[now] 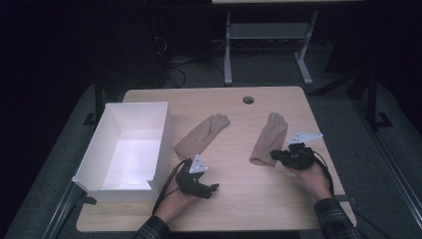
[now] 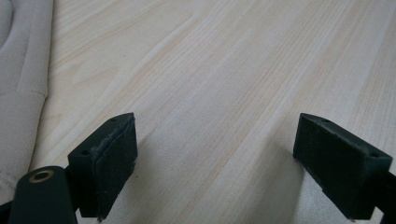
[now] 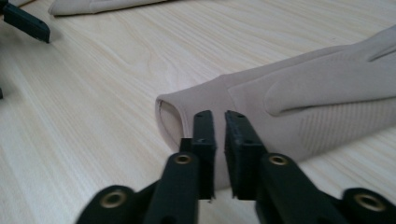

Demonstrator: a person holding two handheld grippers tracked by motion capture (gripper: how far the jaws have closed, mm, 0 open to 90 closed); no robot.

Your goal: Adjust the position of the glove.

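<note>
From above, my right tool point(image 1: 276, 155) sits at the cuff of the right glove point(image 1: 270, 135), whose long axis runs away from me; the white box point(image 1: 130, 149) stands far left. Along my left tool point(image 2: 215, 163), released over bare surface point(image 2: 224, 70), the left glove point(image 2: 21, 93) lies beside it. Along my right tool point(image 3: 219, 135), the jaws look nearly clenched at that cuff point(image 3: 187, 107) (a pinch on fabric I can't confirm)

I work at a light wooden table with rounded corners point(image 1: 278, 199) and a round cable hole point(image 1: 248, 100). Beyond it, grey carpet floor point(image 1: 268, 74), a white-legged metal desk frame point(image 1: 228, 55), tangled black cables point(image 1: 171, 64), and darkness.
</note>
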